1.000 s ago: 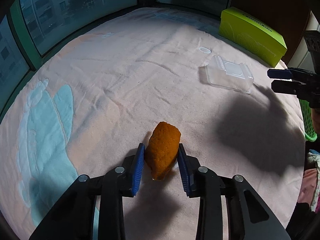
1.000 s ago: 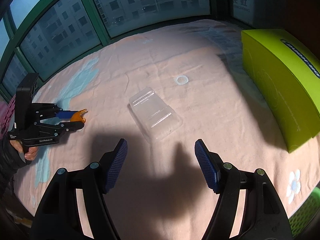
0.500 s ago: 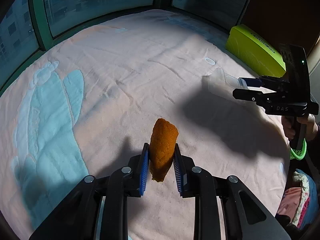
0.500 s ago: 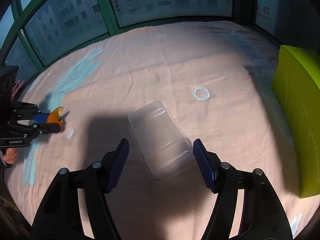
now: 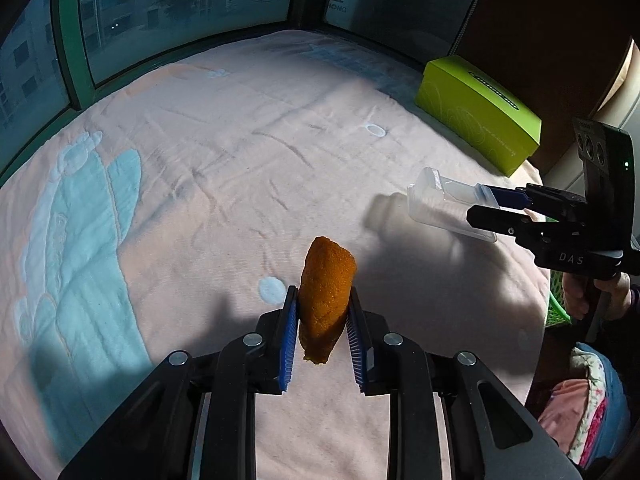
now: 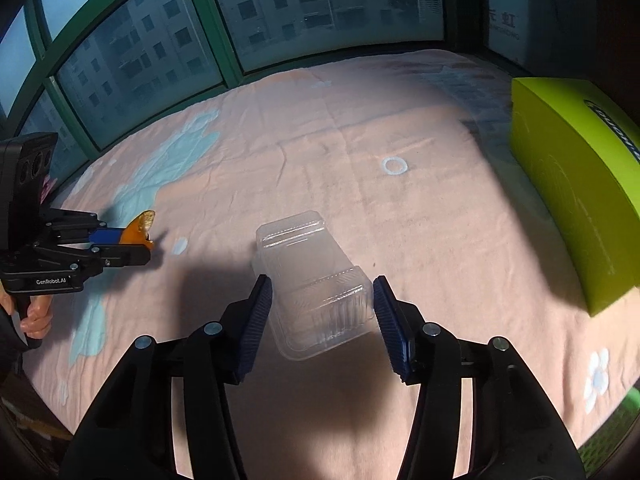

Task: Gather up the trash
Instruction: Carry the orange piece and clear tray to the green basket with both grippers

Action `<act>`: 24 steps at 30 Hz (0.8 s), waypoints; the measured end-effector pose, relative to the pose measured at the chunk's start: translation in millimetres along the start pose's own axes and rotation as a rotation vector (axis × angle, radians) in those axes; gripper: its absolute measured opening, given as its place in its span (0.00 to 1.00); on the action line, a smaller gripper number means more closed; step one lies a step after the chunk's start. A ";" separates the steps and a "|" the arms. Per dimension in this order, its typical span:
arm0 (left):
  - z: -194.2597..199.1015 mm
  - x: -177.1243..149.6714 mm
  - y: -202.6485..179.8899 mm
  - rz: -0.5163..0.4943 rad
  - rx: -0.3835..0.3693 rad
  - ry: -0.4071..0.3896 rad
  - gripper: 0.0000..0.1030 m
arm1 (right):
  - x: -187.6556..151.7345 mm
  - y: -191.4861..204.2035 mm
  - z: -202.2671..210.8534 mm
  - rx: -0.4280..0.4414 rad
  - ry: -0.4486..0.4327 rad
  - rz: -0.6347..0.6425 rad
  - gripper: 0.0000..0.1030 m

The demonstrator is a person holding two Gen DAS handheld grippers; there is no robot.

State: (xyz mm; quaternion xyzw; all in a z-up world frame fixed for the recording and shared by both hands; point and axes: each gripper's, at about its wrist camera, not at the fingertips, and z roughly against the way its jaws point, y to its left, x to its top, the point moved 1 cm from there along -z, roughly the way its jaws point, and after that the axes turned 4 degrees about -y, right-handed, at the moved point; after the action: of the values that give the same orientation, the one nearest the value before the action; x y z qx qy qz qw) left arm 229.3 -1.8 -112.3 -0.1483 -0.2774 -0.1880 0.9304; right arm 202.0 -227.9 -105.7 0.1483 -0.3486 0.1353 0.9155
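Above a pink bed (image 5: 224, 168), the left gripper (image 5: 322, 322) clamps an orange peel (image 5: 326, 300), lifted. To its right, the right gripper (image 6: 322, 312) jaws are closing around a clear plastic box (image 6: 316, 292), apparently not yet pressing. Next likely: grip, lift, bin both.

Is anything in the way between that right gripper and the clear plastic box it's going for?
Nothing visible. The clear box already sits between the right gripper's closing jaws, with only bare pink blanket around it. The green carton lies well off to the side.
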 end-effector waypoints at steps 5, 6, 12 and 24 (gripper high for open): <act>10.0 -2.5 -29.7 -0.015 -0.026 -0.017 0.22 | -16.6 -4.8 36.5 -0.018 -0.035 -0.066 0.51; 12.4 -3.4 -35.5 -0.018 -0.033 -0.020 0.22 | -20.5 -6.6 43.9 -0.023 -0.044 -0.080 0.51; 22.0 -6.3 -80.9 -0.076 -0.077 -0.045 0.22 | -53.3 -26.6 95.6 -0.089 -0.092 -0.173 0.51; 19.0 -7.0 -171.9 -0.176 -0.179 -0.044 0.22 | -131.6 -97.2 189.5 -0.312 -0.126 -0.367 0.51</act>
State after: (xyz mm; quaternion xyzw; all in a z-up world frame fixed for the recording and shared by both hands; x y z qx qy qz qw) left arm 140.8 -144.9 -71.6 -0.2099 -0.2917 -0.2896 0.8871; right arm 28.0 -405.5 -77.1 0.0742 -0.3888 -0.0984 0.9130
